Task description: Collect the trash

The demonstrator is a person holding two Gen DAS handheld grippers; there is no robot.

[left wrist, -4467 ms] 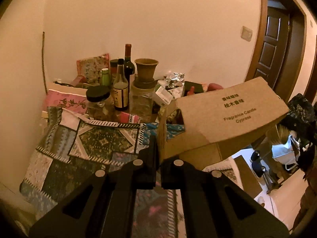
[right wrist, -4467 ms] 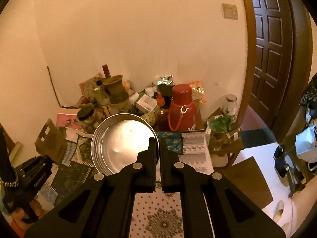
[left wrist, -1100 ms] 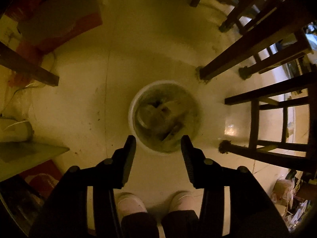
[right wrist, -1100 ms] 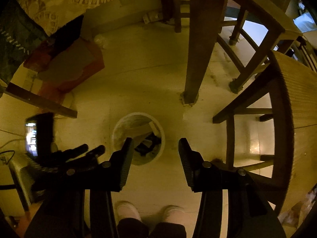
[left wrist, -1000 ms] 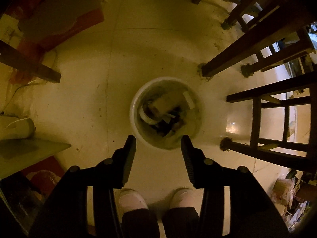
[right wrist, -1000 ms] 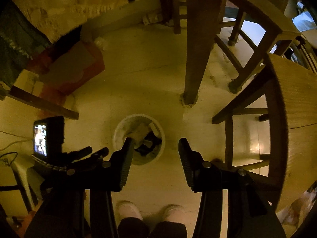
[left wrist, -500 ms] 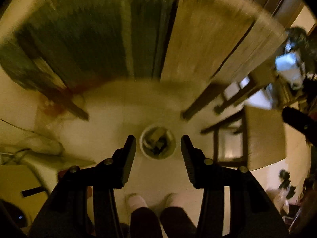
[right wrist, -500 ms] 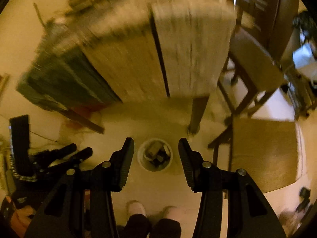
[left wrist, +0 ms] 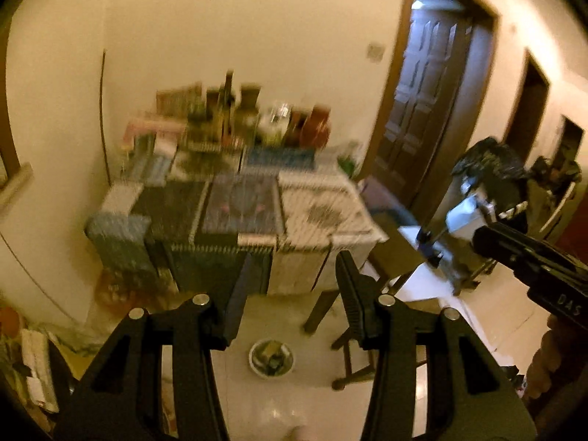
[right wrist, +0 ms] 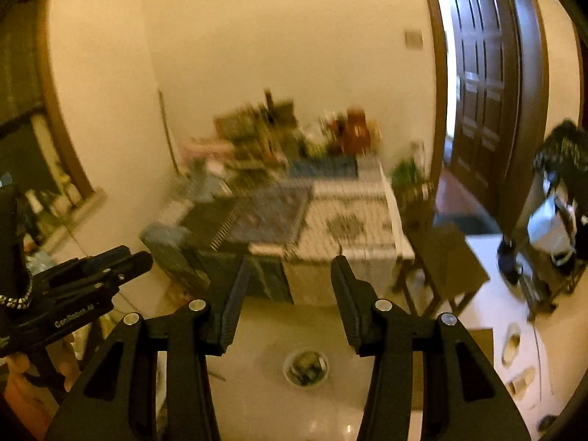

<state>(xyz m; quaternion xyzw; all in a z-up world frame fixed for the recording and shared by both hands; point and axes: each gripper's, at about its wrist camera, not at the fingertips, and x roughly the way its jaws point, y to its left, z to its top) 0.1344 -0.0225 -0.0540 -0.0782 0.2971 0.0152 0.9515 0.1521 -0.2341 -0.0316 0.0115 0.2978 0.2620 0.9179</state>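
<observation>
Two grippers up, both empty. Left gripper (left wrist: pixel 292 294): jaws parted, nothing between them. Right gripper (right wrist: pixel 290 294): jaws likewise apart and bare. Trash bin (left wrist: pixel 271 358), round and white, stands on the pale floor (left wrist: pixel 488 316) near the desk (left wrist: pixel 235 220), trash inside it. Desk is cloth-covered; blurred bottles and jars (left wrist: pixel 235 117) crowd its far edge by the wall. Dark door (right wrist: pixel 488 110) at right.

We see dim, amber light — the desk (left wrist: pixel 253 202) smears with motion blur, edges bend, corners vignette black.
</observation>
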